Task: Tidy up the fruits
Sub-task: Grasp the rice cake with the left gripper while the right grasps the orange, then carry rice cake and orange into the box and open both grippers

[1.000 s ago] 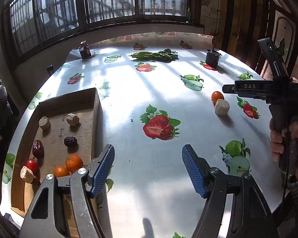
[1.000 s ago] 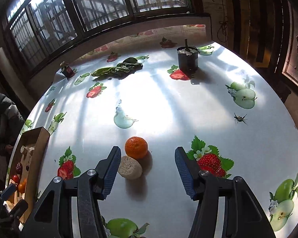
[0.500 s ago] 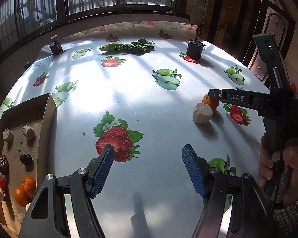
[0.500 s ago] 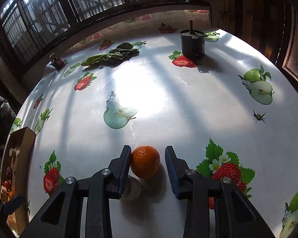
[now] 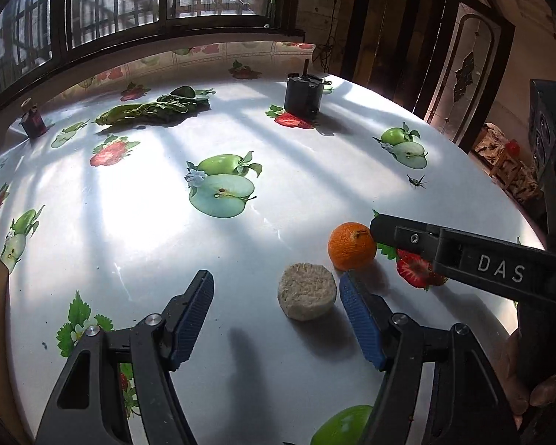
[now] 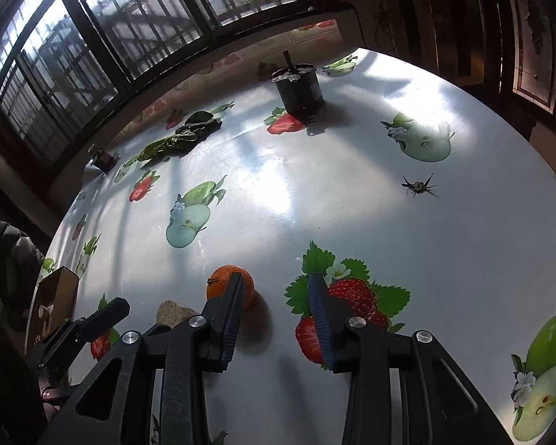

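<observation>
An orange (image 5: 352,245) and a pale round cake-like piece (image 5: 307,291) lie side by side on the fruit-print table. My left gripper (image 5: 276,302) is open, with the pale piece between its blue pads, close to the right pad (image 5: 359,320). My right gripper (image 6: 276,306) is open and empty; the orange (image 6: 224,284) sits just outside its left finger (image 6: 233,307), not between the pads. The pale piece (image 6: 174,313) shows left of that finger. The right gripper's finger (image 5: 463,256) reaches in beside the orange in the left wrist view.
A cardboard box (image 6: 53,300) with fruit stands at the table's left edge. A black cup (image 5: 303,93), leafy greens (image 5: 154,108) and a small dark jar (image 5: 33,123) stand at the far side. A small spider-like thing (image 6: 419,186) lies to the right.
My left gripper has moved right, up to the pale piece, and the box has left its view. My right gripper has opened wider and shifted right, so the orange is now outside its left finger.
</observation>
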